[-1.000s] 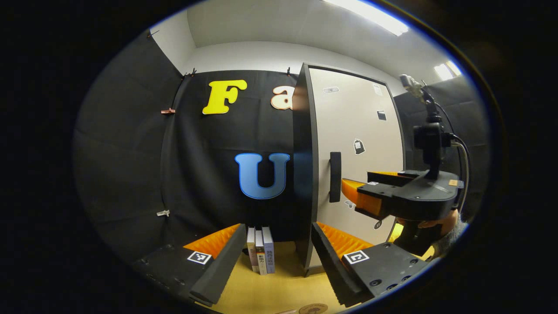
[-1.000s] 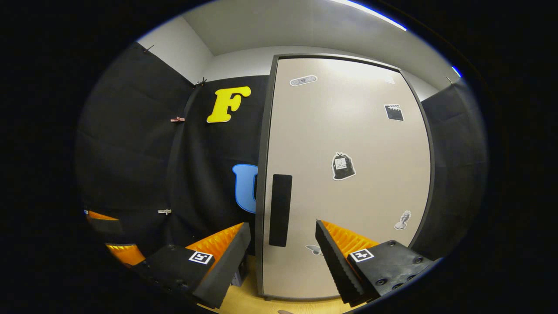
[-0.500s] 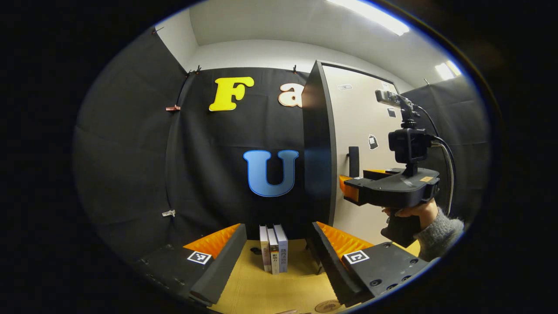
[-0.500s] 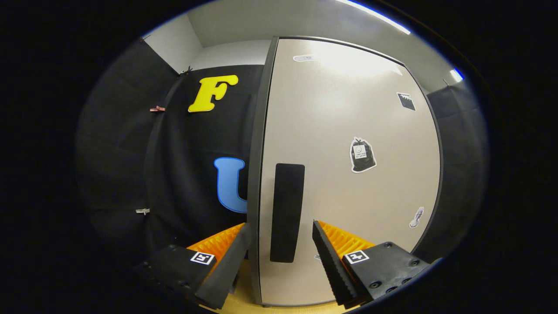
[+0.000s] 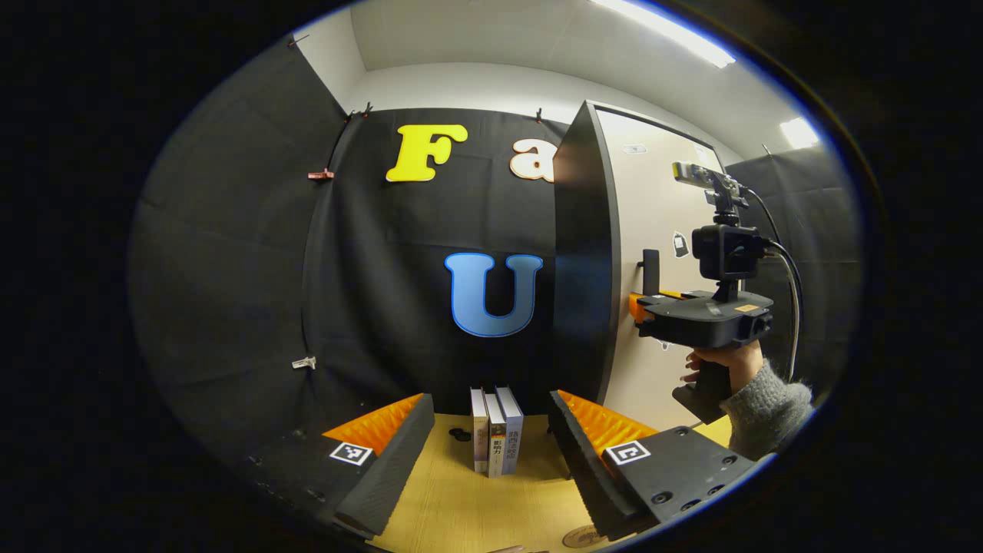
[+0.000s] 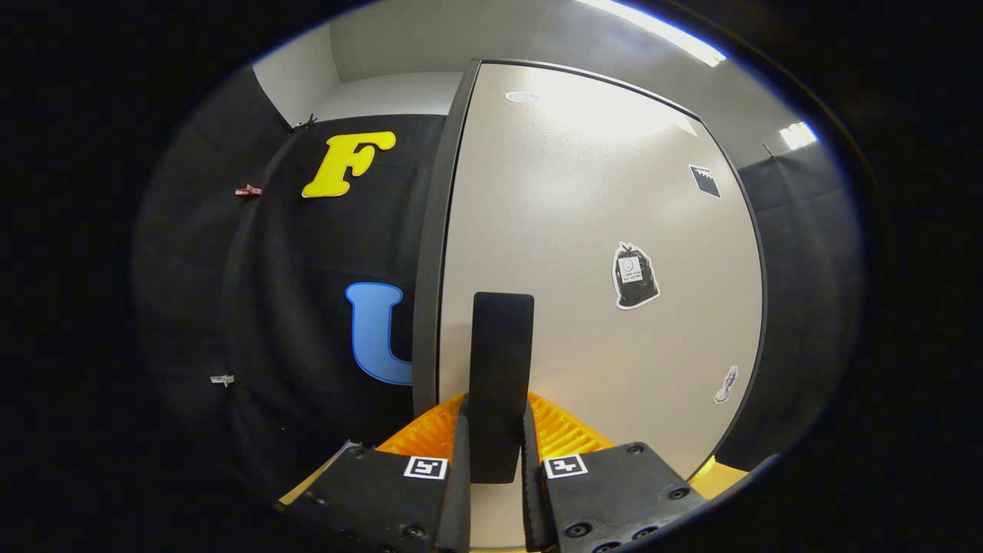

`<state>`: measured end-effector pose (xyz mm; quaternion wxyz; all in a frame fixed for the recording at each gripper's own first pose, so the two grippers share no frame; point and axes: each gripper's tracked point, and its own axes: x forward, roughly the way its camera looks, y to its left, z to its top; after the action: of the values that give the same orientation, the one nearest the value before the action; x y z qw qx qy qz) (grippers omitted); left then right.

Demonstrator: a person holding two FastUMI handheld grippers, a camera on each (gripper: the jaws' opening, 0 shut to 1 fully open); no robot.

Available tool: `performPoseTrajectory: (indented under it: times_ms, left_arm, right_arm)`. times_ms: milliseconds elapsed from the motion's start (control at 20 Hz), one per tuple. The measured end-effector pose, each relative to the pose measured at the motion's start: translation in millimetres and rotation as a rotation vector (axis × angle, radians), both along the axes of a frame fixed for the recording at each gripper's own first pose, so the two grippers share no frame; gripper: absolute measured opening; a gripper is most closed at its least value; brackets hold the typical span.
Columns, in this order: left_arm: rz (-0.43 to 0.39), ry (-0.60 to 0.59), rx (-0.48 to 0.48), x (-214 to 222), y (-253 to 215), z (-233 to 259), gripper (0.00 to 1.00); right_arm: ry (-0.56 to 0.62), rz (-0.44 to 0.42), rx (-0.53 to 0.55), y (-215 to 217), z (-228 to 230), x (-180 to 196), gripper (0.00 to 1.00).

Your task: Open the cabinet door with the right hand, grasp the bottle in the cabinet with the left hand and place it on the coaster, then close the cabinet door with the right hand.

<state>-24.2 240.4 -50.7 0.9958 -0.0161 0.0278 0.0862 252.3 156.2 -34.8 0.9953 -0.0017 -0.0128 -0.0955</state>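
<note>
At door edge: right gripper fingers clamp handle.

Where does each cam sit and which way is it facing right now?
Left gripper view: rides the left gripper, jaws open, facing the books on the table; farther off, the right gripper and a hand.
Right gripper view: rides the right gripper, facing the cabinet door, jaws closed on the handle.
Shared: door, handle, right gripper.
</note>
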Motion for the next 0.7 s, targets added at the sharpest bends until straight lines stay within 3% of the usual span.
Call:
performPoseTrajectory:
  times_ms: [100,150,700]
  left_arm:
    - [0.009,-0.004,-0.01,-2,4,1,0.95]
    - [0.01,-0.005,-0.014,-3,4,-1,0.95]
    - [-0.029,-0.013,-0.015,2,-10,9,0.94]
  right_arm:
    - [0.008,0.011,-0.007,-1,0,1,0.24]
    - [0.013,0.018,-0.021,0,0,0,0.15]
    - [0.067,0.128,-0.023,8,10,-44,0.15]
